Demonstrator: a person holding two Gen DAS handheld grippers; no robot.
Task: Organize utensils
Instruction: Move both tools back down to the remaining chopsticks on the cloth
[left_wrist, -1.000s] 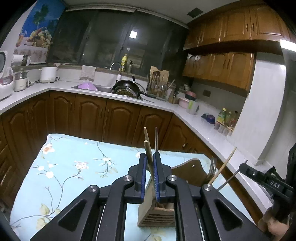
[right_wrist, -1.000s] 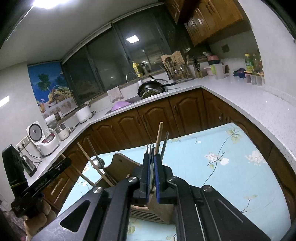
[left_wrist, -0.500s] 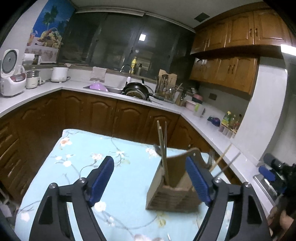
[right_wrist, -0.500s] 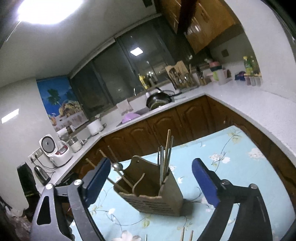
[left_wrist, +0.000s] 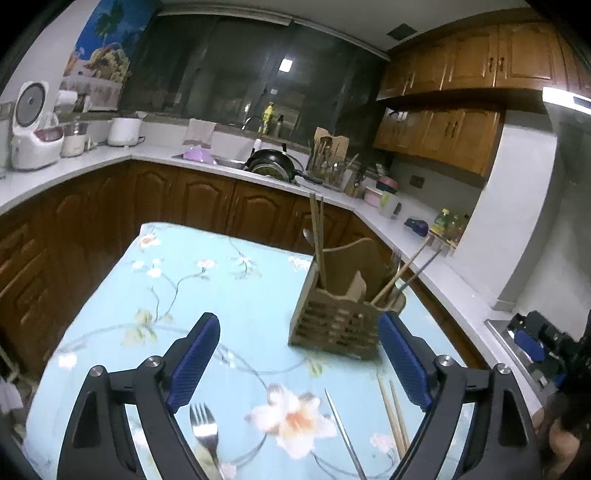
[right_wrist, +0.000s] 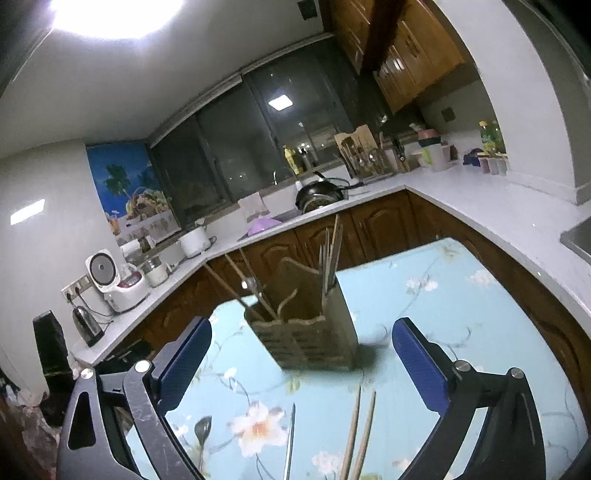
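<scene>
Both hand-held grippers, left (left_wrist: 297, 363) and right (right_wrist: 301, 360), spread empty. Near the holder (left_wrist: 338, 326), pinch the chopsticks (left_wrist: 393, 415) together, mid-length, level.

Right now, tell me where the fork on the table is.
The fork lies on the floral tablecloth in the left wrist view, low and left, just inside the open left gripper's left finger, well short of the wooden utensil holder.
</scene>
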